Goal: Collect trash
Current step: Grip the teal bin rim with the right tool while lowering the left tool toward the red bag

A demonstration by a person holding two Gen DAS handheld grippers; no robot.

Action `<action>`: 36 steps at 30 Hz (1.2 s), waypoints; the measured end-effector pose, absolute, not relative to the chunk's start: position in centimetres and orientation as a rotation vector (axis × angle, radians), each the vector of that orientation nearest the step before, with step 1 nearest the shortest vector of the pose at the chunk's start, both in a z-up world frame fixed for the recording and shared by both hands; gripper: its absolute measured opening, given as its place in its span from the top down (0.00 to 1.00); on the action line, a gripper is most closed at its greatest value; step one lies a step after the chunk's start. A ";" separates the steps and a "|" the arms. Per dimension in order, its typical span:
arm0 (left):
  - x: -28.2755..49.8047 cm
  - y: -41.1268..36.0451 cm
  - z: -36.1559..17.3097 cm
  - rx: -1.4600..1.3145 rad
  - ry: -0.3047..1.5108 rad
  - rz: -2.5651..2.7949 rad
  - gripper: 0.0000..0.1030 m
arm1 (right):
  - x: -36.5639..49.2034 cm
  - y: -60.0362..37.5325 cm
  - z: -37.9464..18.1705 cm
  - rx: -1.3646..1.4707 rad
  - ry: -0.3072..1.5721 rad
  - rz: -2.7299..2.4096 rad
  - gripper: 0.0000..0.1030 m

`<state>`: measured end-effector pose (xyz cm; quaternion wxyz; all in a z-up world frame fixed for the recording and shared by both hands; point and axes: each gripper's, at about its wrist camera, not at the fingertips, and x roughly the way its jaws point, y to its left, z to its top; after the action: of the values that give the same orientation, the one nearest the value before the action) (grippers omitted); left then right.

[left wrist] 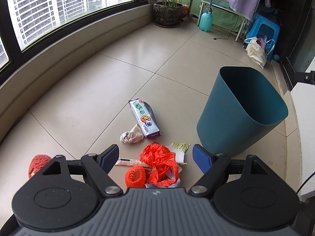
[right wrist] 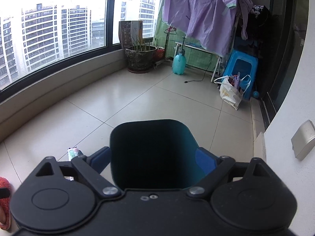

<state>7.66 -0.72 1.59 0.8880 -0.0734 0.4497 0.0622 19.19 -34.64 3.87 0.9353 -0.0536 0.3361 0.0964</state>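
Note:
A teal trash bin [left wrist: 240, 110] stands on the tiled floor. Left of it lies a pile of trash: a biscuit wrapper [left wrist: 144, 119], a crumpled tissue [left wrist: 132, 134], an orange plastic bag [left wrist: 160, 160], an orange foam net [left wrist: 135, 176], a chopstick sleeve [left wrist: 128, 161] and a green-white paper scrap [left wrist: 180, 149]. My left gripper [left wrist: 156, 157] is open and empty, hovering just above the orange bag. My right gripper [right wrist: 152, 158] is open, its fingers either side of the bin [right wrist: 151, 153], right above the bin's mouth. The wrapper's tip [right wrist: 72, 153] shows in the right wrist view.
A low curved window ledge [left wrist: 65, 59] bounds the floor on the left. At the far end stand a plant pot [left wrist: 167, 13], a spray bottle [left wrist: 205, 20], a blue stool [left wrist: 263, 32] and a white bag [left wrist: 256, 52]. A red slipper [left wrist: 37, 164] is at left.

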 end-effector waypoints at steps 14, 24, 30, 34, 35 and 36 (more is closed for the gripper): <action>11.2 -0.2 -4.6 -0.133 1.068 0.148 0.21 | 31.9 -41.0 -5.2 -0.046 0.922 0.041 0.27; 11.0 1.0 -8.7 -0.143 1.129 0.110 0.21 | 33.9 -41.7 -11.2 -0.046 1.064 0.032 0.70; 11.8 0.8 -11.3 -0.136 1.171 0.089 0.21 | 32.9 -41.2 -11.8 -0.117 1.049 0.010 0.89; 13.8 0.5 -12.5 -0.134 1.198 0.068 0.21 | 32.0 -41.0 -11.6 -0.135 1.054 0.029 0.91; 14.4 0.5 -12.8 -0.130 1.204 0.067 0.21 | 31.7 -40.9 -11.5 -0.140 1.059 0.032 0.91; 15.1 0.4 -13.2 -0.126 1.213 0.062 0.21 | 31.3 -40.8 -11.5 -0.139 1.065 0.038 0.92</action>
<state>15.13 0.36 -13.18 0.8193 -0.0592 0.5696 0.0291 31.34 -40.83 -11.46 0.8590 -0.0662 0.5074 0.0181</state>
